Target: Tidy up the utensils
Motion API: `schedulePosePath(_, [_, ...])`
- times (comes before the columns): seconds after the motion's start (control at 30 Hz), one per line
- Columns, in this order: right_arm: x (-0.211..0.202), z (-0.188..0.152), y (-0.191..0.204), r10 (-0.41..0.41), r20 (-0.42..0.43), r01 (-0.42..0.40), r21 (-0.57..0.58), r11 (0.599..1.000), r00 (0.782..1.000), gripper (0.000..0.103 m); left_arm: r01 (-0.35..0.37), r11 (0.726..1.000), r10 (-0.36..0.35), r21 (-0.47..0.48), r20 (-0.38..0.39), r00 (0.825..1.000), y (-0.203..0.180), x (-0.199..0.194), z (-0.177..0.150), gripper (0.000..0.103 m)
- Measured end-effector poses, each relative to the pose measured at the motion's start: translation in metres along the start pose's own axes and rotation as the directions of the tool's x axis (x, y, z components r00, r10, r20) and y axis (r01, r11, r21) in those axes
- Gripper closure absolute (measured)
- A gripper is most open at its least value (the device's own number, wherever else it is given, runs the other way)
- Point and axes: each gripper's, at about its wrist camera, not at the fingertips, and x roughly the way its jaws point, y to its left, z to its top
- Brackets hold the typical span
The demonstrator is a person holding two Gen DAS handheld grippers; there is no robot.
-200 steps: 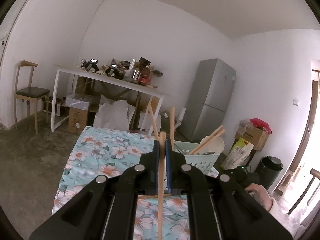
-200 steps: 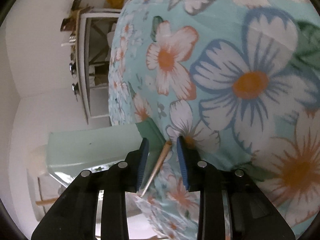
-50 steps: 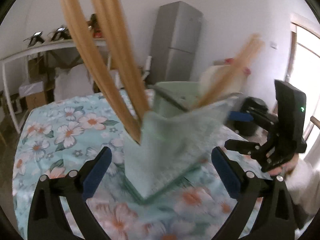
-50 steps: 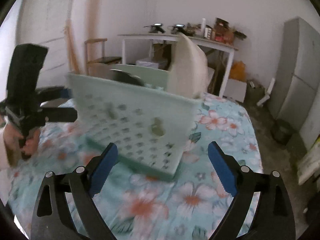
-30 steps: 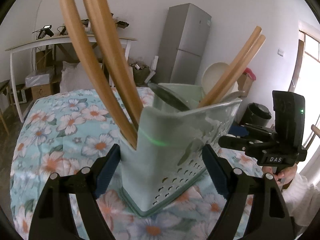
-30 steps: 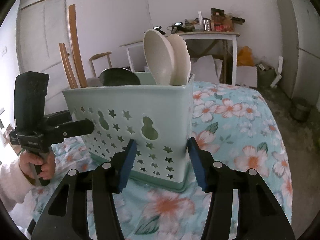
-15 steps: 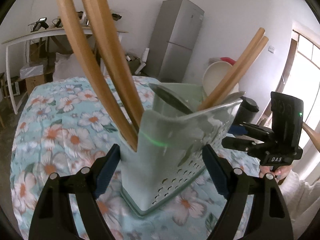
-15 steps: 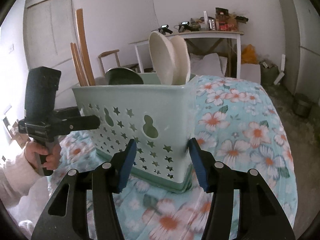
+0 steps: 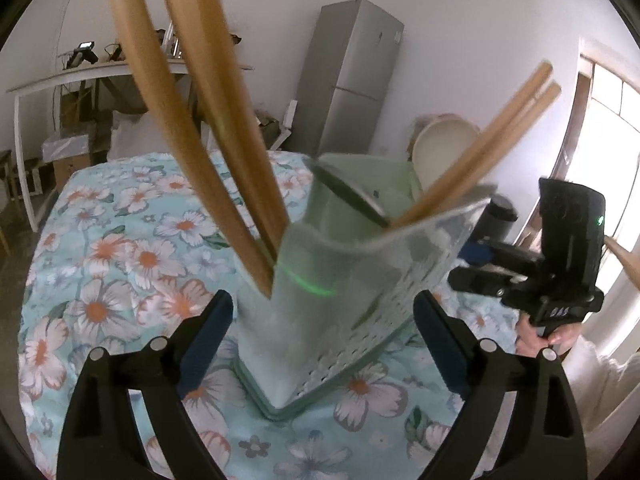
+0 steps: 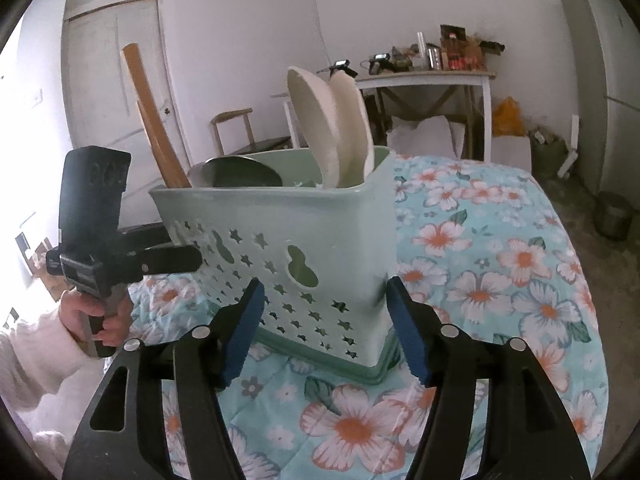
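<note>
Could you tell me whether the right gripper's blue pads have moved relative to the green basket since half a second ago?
Yes. The right gripper is opening: its blue pads, earlier pressed against the green basket corner, now stand apart from its walls on both sides.

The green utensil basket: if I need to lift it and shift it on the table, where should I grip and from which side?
Probably the utensil basket by its two short end walls near the rim, one gripper per end, as they face it now. The right gripper and left gripper are both opening, pads clear of the walls. Stay low of the chopsticks and the white spoons sticking up.
</note>
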Motion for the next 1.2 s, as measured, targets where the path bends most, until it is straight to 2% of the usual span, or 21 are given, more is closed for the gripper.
schedulePosePath(0.17, [-0.004,-0.002,0.000,-0.006,0.039,0.006,0.000,1.000,0.999,0.034,-0.032,0.999,0.031,0.028,0.021,0.999,-0.011,-0.008,-0.007,0.009])
schedulePosePath(0.33, [-0.004,-0.003,-0.001,-0.012,0.046,0.012,-0.001,1.000,0.999,0.032,-0.043,0.999,0.042,0.028,0.041,0.998,-0.017,-0.012,-0.009,0.007])
schedulePosePath(0.63, [-0.003,-0.007,-0.002,-0.033,0.045,0.033,-0.002,0.999,0.998,0.029,-0.066,0.997,0.065,0.031,0.029,0.997,-0.022,-0.012,-0.017,0.007])
schedulePosePath(0.83, [-0.008,-0.011,0.004,-0.058,0.063,0.060,-0.025,0.998,0.996,0.026,-0.093,0.995,0.091,0.020,0.069,0.993,-0.024,-0.021,-0.026,0.006])
schedulePosePath(0.9, [-0.014,-0.014,0.005,-0.086,0.085,0.089,-0.035,0.995,0.993,0.025,-0.132,0.990,0.126,0.042,0.109,0.986,-0.031,-0.027,-0.034,0.006])
schedulePosePath(0.97, [-0.020,-0.018,0.006,-0.123,0.116,0.130,-0.048,0.990,0.986,0.024,-0.162,0.984,0.148,0.073,0.163,0.975,-0.039,-0.034,-0.042,0.006])
schedulePosePath(1.03, [-0.028,-0.024,0.008,-0.182,0.174,0.195,-0.060,0.979,0.968,0.021,-0.190,0.979,0.171,0.077,0.210,0.963,-0.043,-0.039,-0.049,0.005])
schedulePosePath(1.13, [-0.038,-0.032,0.011,-0.258,0.279,0.285,-0.057,0.957,0.925,0.015,-0.220,0.975,0.208,0.018,0.256,0.944,-0.041,-0.043,-0.058,0.005])
schedulePosePath(1.2, [-0.041,-0.036,0.014,-0.288,0.316,0.321,-0.058,0.945,0.904,0.011,-0.249,0.968,0.248,-0.027,0.260,0.933,-0.038,-0.042,-0.062,0.005])
